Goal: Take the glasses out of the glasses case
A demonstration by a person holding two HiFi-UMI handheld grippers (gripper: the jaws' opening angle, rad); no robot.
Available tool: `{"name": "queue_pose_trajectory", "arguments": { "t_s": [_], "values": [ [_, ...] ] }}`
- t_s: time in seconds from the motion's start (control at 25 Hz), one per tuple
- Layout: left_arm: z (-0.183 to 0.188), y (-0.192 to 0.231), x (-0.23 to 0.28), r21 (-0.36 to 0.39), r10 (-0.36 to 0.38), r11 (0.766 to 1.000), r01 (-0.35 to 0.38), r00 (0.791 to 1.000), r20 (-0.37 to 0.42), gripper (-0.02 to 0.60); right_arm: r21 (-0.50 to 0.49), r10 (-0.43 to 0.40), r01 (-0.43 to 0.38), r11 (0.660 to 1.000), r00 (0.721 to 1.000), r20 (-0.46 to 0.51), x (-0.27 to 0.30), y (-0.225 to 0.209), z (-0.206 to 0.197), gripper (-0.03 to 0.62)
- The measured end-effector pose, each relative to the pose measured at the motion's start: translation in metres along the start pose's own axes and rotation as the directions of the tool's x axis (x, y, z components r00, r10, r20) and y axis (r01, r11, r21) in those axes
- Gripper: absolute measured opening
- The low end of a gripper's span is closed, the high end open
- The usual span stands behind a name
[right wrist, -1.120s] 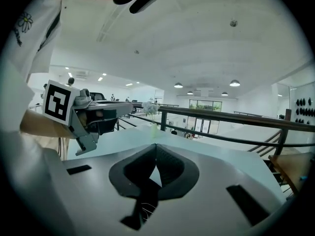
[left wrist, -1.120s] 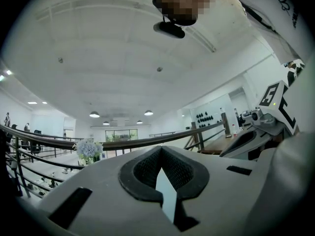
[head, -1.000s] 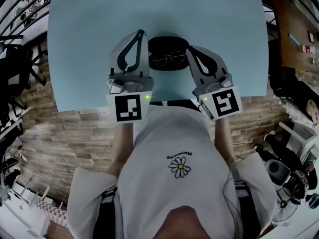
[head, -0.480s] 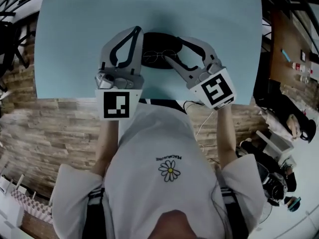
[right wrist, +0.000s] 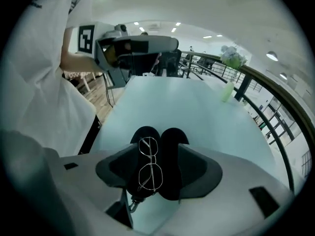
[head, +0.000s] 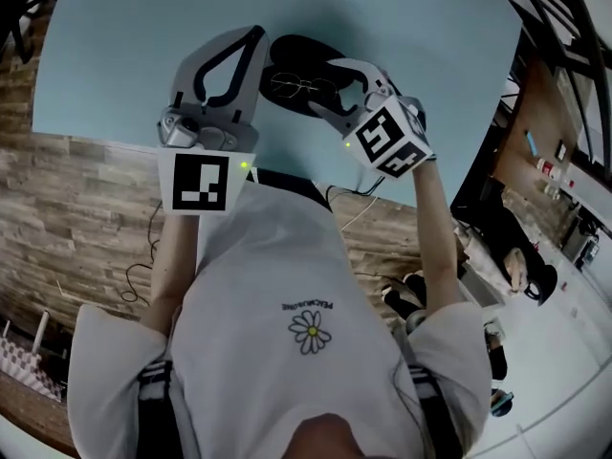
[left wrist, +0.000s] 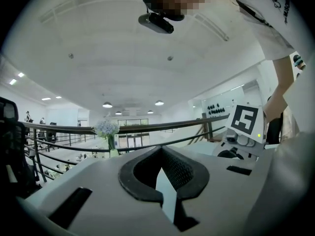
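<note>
A black glasses case (head: pixel 292 57) lies open on the light blue table (head: pixel 134 46), with thin wire-framed glasses (head: pixel 298 86) resting in it. My right gripper (head: pixel 321 86) tilts down over the case; its jaws are opening wide. In the right gripper view the glasses (right wrist: pixel 147 163) and case (right wrist: pixel 170 149) show between the spread jaws of the right gripper (right wrist: pixel 160 175), untouched. My left gripper (head: pixel 255 36) hovers just left of the case with its fingertips together and nothing held. The left gripper (left wrist: pixel 161 151) looks out level over the room, not at the case.
A green bottle (right wrist: pixel 227 91) stands far across the table (right wrist: pixel 197 107), near a railing (right wrist: pixel 266 82) and some flowers (right wrist: pixel 231 56). The table's near edge (head: pixel 115 143) meets the wooden floor. A black chair (right wrist: pixel 170 62) stands beyond the table's far end.
My right gripper has tipped down over the case and its jaws have gone from together to wide apart. Both grippers have sunk toward the table.
</note>
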State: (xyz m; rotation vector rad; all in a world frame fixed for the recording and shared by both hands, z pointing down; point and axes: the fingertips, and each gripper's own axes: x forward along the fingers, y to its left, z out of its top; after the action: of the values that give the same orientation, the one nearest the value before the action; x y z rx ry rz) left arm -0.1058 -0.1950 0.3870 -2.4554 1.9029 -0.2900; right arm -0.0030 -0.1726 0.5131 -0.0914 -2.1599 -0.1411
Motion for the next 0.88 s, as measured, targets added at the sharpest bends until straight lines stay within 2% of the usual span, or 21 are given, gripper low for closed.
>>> {"name": "queue_pose_trajectory", "arguments": {
  "t_s": [0.24, 0.48, 0.72, 0.88],
  "values": [
    [-0.018, 0.002, -0.007, -0.044, 0.03, 0.999, -0.032, 0.999, -0.04, 0.015, -0.099, 0.073, -0.086, 0.991, 0.99, -0.122, 0.027, 0.016, -0.021, 0.218],
    [-0.028, 0.009, -0.01, -0.035, 0.044, 0.998, -0.046, 0.998, -0.054, 0.015, -0.107, 0.119, -0.137, 0.985, 0.98, -0.162, 0.042, 0.02, -0.022, 0.189],
    [-0.043, 0.016, -0.014, -0.055, 0.074, 0.995, -0.079, 0.994, -0.083, 0.015, -0.118, 0.185, -0.217, 0.969, 0.954, -0.237, 0.053, 0.025, -0.033, 0.178],
    [-0.05, 0.018, -0.018, -0.074, 0.089, 0.993, -0.096, 0.992, -0.095, 0.015, -0.117, 0.203, -0.238, 0.964, 0.946, -0.255, 0.056, 0.024, -0.035, 0.142]
  ]
}}
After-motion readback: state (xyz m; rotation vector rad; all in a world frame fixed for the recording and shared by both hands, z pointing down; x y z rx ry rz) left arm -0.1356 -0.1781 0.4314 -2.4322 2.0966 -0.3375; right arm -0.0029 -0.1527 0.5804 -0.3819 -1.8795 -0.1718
